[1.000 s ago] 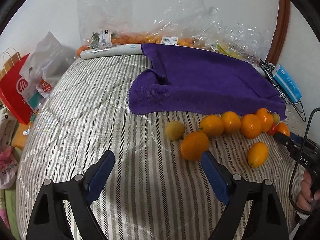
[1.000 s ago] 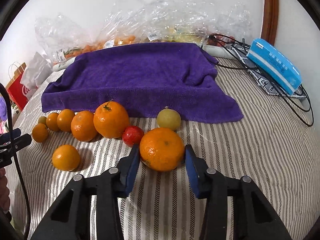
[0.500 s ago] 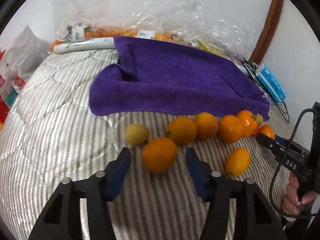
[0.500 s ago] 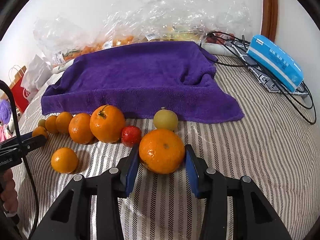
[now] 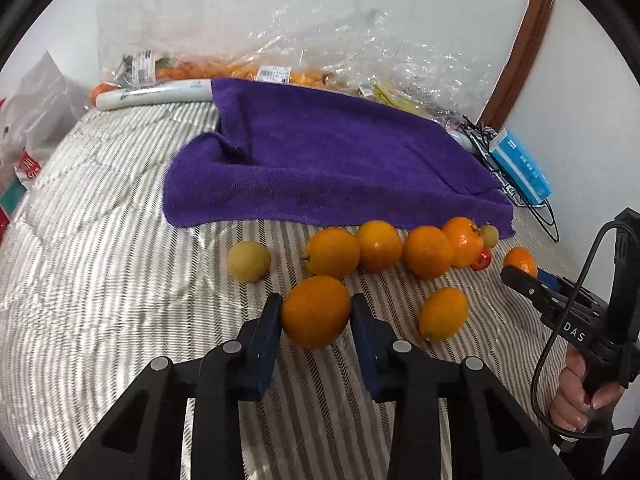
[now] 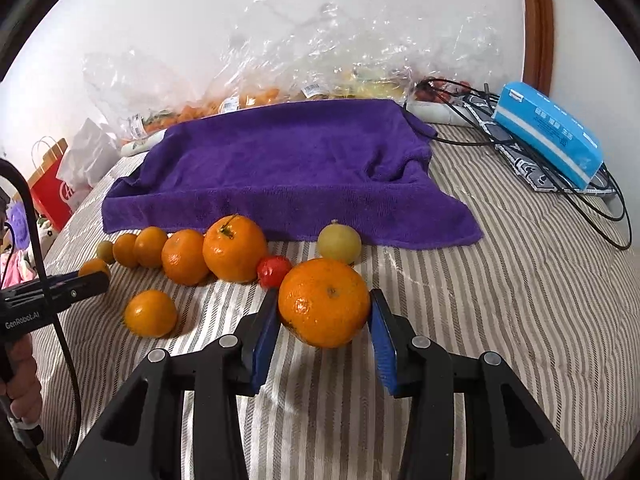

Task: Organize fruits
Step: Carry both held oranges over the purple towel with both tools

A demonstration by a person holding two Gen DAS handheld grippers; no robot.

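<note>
On the striped bedcover, my left gripper (image 5: 315, 300) has its jaws closing, with both blue pads against a small orange (image 5: 316, 314). My right gripper (image 6: 324, 296) is shut on a larger orange (image 6: 324, 306) resting on the cover. A row of oranges (image 5: 376, 246) lies along the front edge of a purple towel (image 5: 328, 160). A yellow-green fruit (image 5: 248, 261) sits at the row's left end, and a small red fruit (image 6: 273, 271) and another yellow-green fruit (image 6: 339, 242) sit near the right gripper. One loose orange (image 5: 443, 314) lies between the two grippers.
Clear plastic bags of produce (image 6: 256, 96) line the wall behind the towel. A blue box (image 6: 548, 132) and black cables (image 6: 600, 200) lie at the right. A red paper bag (image 6: 50, 184) and white bags stand off the bed's left edge. A hand (image 5: 576, 396) holds the right gripper's handle.
The left gripper swung right onto the small orange and its jaws went from wide apart to touching it. The right gripper kept still, holding the larger orange.
</note>
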